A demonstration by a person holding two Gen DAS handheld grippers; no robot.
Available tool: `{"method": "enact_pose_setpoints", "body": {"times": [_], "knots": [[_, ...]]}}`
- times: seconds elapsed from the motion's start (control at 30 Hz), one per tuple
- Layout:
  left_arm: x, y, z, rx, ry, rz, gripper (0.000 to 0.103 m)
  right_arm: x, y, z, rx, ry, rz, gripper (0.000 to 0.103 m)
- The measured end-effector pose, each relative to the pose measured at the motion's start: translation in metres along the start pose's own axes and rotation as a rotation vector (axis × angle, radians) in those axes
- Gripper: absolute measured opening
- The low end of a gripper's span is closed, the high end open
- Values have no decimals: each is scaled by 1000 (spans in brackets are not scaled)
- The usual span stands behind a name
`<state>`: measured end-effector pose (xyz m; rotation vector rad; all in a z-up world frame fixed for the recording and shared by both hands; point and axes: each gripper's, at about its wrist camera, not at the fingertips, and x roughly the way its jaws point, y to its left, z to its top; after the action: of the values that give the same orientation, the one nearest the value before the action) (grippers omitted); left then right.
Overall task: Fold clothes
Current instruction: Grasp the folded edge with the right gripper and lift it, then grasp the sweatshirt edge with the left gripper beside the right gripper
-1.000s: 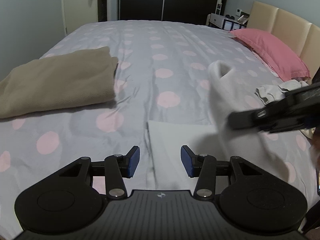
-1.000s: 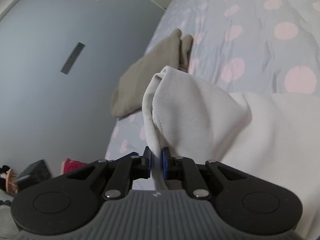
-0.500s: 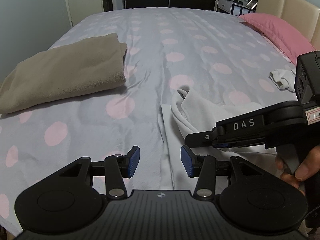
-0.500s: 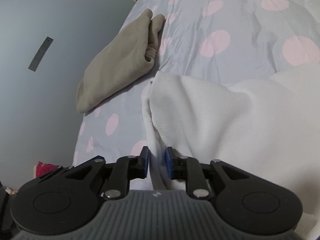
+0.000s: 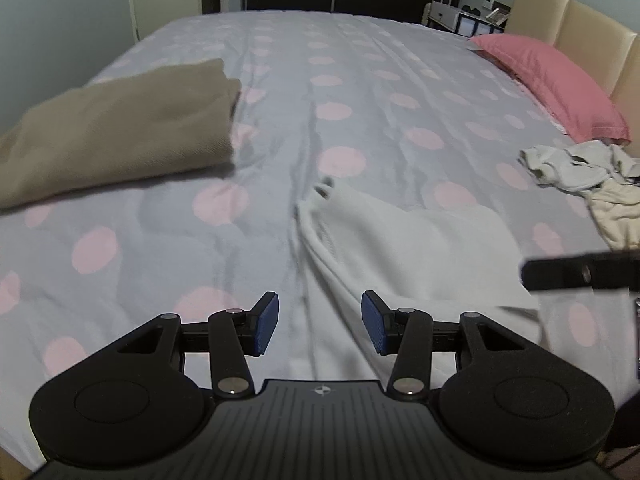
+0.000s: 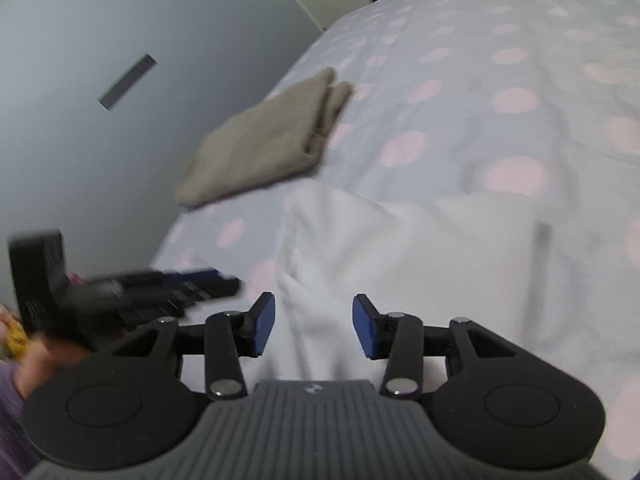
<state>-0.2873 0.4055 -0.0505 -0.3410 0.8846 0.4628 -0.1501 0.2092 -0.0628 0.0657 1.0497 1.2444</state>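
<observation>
the right gripper point(image 6: 314, 326) now stands wide, with nothing between its blue pads. one second ago it was closed on a raised edge of the white garment point(image 5: 408, 248), and half a second ago it was just beginning to part. so the cloth has been let go, and it lies now on the dotted bed sheet point(image 5: 340, 80), near the front, a little to the right of the middle. one layer is laid over another, with a folded edge running along its left side. the left gripper point(image 5: 320, 328) is also wide, holding nothing, as it was before, and it hangs just above the near left edge of the white garment.

i judge that one fold of this piece is now put down. whether more folds are needed i cannot tell, because its near part is hidden by the grippers.

at the far left a brown folded garment point(image 5: 116, 128) rests well apart. at the right, near the pink pillow point(image 5: 552, 84), a crumpled pile of light clothes point(image 5: 588, 172) is not folded.
</observation>
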Motion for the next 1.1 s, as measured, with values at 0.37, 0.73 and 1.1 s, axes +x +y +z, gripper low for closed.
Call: {"method": "enact_pose_setpoints", "body": {"times": [0.37,0.73,1.1], "knots": [[9,-27,-24,-103,72,-144,46,-1,-48,-70,111,-7,30,62],[8,-12,-26,-183,48,-90,46,12,16,-93,-134,24,225,31],[0,-3,-26,-171,39,-53,48,34,41,-112,-230,122,223,39]]}}
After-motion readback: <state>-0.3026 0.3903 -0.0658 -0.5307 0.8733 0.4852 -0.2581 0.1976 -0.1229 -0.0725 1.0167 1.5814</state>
